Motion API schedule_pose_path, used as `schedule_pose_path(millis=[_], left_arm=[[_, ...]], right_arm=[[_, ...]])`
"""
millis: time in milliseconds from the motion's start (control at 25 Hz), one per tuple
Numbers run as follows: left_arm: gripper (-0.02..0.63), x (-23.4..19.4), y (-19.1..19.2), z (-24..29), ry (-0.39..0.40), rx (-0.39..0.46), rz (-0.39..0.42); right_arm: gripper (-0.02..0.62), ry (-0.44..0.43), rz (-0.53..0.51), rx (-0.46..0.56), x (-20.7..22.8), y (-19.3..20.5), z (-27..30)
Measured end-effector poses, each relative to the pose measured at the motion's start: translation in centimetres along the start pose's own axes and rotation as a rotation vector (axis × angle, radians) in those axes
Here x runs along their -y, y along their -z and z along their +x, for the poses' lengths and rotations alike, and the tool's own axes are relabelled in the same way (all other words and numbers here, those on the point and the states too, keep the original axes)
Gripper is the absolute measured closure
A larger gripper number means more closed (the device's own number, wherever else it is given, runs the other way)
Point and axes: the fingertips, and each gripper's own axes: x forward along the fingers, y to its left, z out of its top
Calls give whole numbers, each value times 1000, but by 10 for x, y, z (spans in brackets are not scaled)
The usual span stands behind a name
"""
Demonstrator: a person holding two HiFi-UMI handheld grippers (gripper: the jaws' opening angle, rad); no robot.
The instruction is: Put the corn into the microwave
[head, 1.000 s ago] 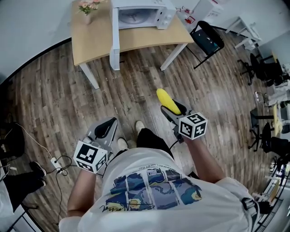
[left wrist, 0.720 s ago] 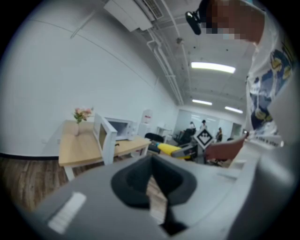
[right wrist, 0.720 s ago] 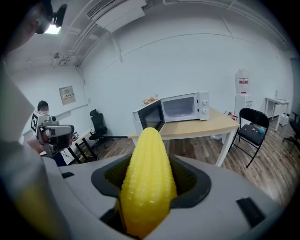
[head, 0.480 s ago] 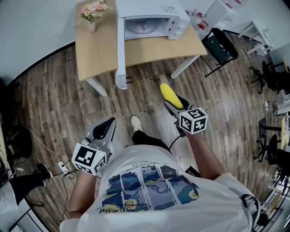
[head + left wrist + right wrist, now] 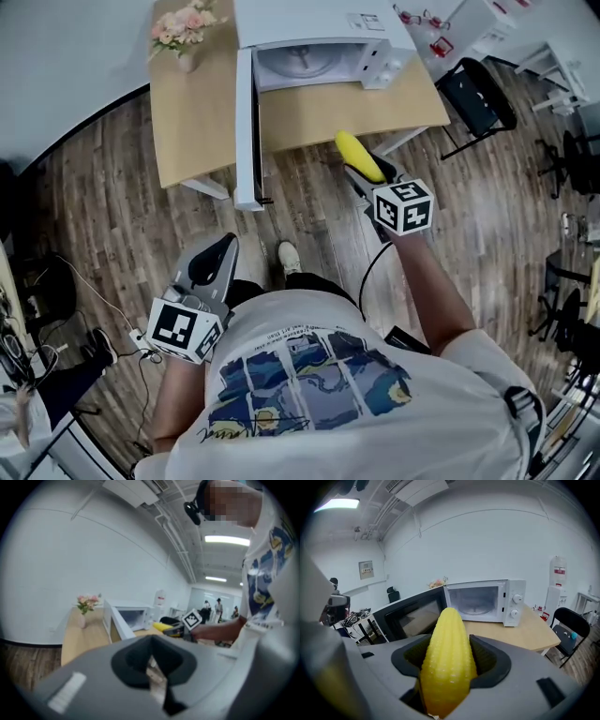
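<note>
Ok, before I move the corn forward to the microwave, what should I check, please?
1. Grip on the corn: ok, the right gripper has its jaws shut on it.
2. The microwave has its door open: ok, swung wide.
3. The cavity: ok, only the turntable shows inside.
4. The left gripper is out of the path: ok, low, shut, empty.
5. Corn inside: not ok, it is outside, in front.

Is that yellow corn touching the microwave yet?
Apart. The right gripper view shows the corn, clamped in the right hand-held gripper, with bare tabletop between it and the open microwave; the head view agrees.
</note>
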Motion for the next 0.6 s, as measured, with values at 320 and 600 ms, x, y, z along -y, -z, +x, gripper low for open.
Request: schedule_pose_path(millis=[320, 600], left_arm=[[597, -32, -19, 15, 52, 13, 9], [597, -56, -18, 13, 88, 19, -4]], right_arm=[[344, 53, 18, 1, 19, -32, 45], [344, 90, 0, -38, 28, -42, 82]])
